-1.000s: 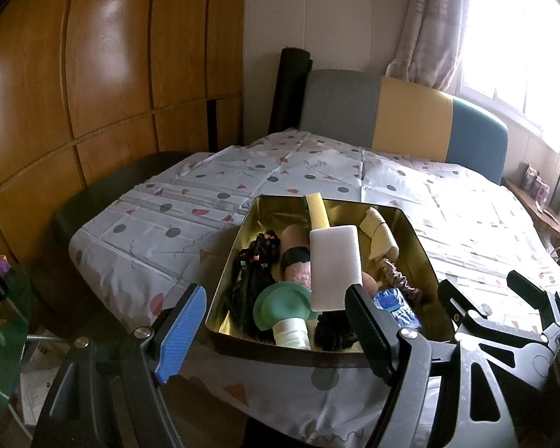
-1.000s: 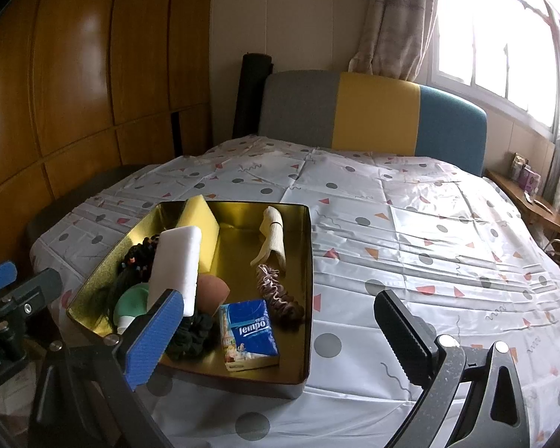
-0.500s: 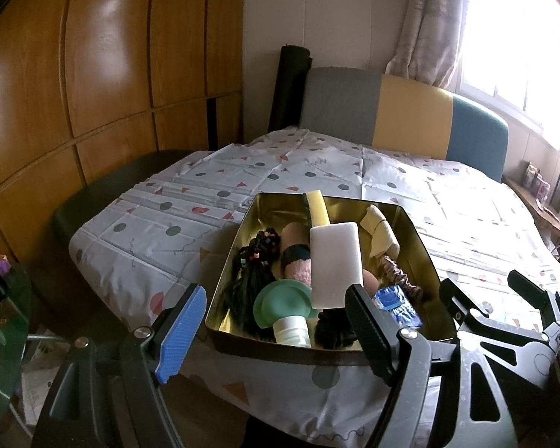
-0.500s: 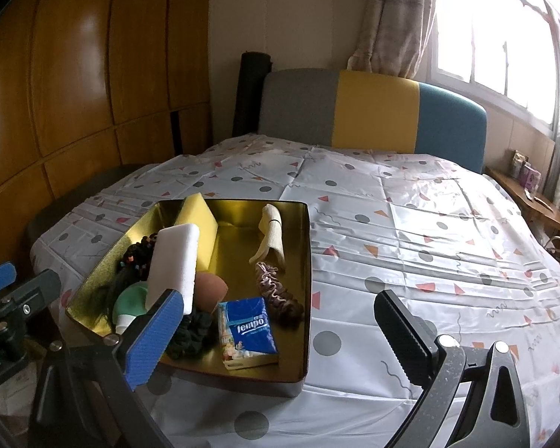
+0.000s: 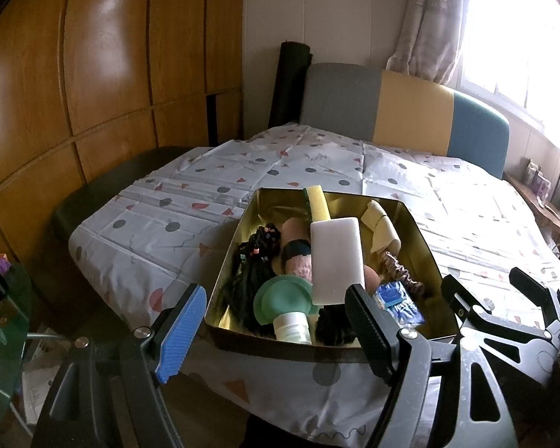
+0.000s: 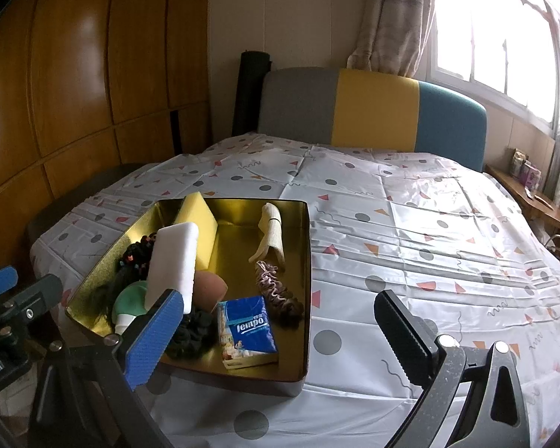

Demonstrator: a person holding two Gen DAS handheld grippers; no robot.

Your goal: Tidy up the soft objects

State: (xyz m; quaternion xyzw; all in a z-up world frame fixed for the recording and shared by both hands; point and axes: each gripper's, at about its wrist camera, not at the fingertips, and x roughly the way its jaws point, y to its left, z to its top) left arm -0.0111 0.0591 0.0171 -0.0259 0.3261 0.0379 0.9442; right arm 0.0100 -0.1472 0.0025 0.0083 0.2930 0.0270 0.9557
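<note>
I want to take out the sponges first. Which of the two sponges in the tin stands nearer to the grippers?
The white sponge. It leans upright near the tin's front, while the yellow sponge stands behind it, at the far wall.

a bed [image 6: 410, 224] under a white patterned sheet [image 5: 168, 231] carries a gold tin [image 6: 302, 261] near its foot.

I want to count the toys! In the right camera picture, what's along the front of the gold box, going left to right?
White bottle cap → black scrunchie → blue tissue pack → brown scrunchie.
</note>
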